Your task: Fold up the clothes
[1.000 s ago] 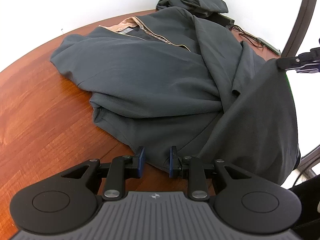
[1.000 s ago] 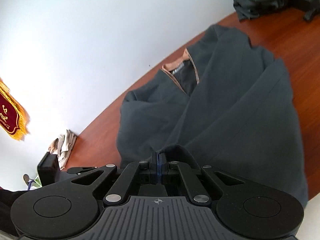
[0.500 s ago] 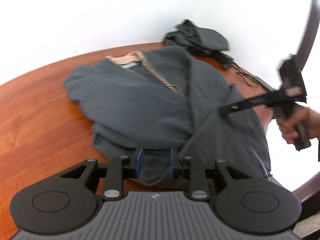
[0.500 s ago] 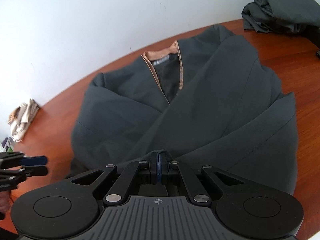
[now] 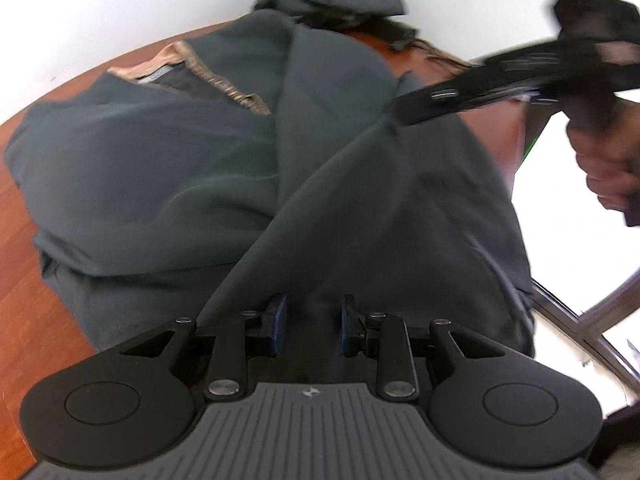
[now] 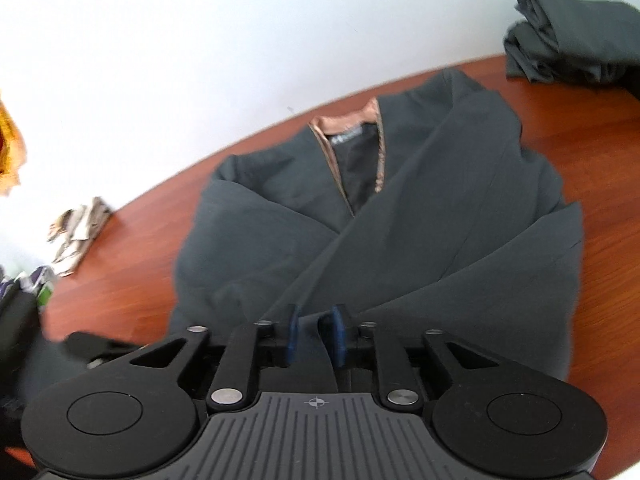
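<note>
Your left claw [image 5: 312,322] is hovering partly open over the near hem of the jacket [image 5: 200,168], dark cloth lying between its pads; you cannot tell whether they are gripping it. Your right claw [image 6: 314,334] is opening, the jacket's [image 6: 400,240] fold lying loose between its jaws. The jacket is spreading ahead of both claws on the table [image 6: 132,248], collar [image 6: 348,124] farthest away. Only the left view is showing your right hand [image 5: 608,168] and the right claw [image 5: 404,112] from the side, blurred. Only the right view is showing the crumpled cloth [image 6: 78,236] far left, while the folded pile [image 6: 572,36] is sitting ahead to the right.
</note>
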The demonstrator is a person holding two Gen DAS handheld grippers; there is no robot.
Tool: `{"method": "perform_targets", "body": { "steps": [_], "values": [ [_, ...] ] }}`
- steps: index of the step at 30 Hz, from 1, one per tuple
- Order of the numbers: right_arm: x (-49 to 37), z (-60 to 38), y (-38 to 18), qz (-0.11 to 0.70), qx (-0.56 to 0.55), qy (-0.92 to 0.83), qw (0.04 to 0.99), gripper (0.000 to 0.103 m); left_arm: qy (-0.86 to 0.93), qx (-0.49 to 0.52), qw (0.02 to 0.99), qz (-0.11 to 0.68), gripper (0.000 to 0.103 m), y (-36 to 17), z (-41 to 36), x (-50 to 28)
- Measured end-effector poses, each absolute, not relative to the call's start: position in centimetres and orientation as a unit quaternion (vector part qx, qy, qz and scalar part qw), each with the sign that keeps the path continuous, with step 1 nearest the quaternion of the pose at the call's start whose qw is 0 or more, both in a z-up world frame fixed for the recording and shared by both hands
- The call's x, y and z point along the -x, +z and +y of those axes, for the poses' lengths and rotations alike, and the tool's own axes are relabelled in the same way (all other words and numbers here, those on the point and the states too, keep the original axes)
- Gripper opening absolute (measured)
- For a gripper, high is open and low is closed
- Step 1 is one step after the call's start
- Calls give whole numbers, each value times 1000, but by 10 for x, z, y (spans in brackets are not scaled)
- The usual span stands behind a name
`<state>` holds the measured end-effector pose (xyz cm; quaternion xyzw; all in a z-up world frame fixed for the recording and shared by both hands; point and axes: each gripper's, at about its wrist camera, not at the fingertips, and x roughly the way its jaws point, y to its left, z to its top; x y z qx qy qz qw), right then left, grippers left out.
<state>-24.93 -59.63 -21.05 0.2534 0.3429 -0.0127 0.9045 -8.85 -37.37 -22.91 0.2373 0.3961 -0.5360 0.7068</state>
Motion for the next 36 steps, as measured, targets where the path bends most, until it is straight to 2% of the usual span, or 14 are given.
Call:
{"method": "perform_targets", "body": {
  "steps": [9,19,22,25,28,32,36],
  "values": [
    [342,-606,-194,351,-224,67,907,48,-454,-181,768,413,34,-219,-377,102],
    [398,-621,-235,396,-207,106,888,55,-467,-126,789,378,64,-176,-350,158],
    [402,-627,-251,406,-203,105,885,62,-472,-116,785,384,66,-175,-336,179],
    [401,-632,-265,406,-197,108,886,68,-474,-109,778,398,70,-180,-321,202],
    [396,-635,-278,409,-197,120,883,71,-491,-98,761,413,85,-193,-309,219],
    [386,-637,-293,407,-191,136,883,82,-498,-96,745,433,87,-216,-306,236],
    [378,-642,-310,413,-200,155,875,84,-493,-96,742,444,88,-249,-311,238]
  ]
}}
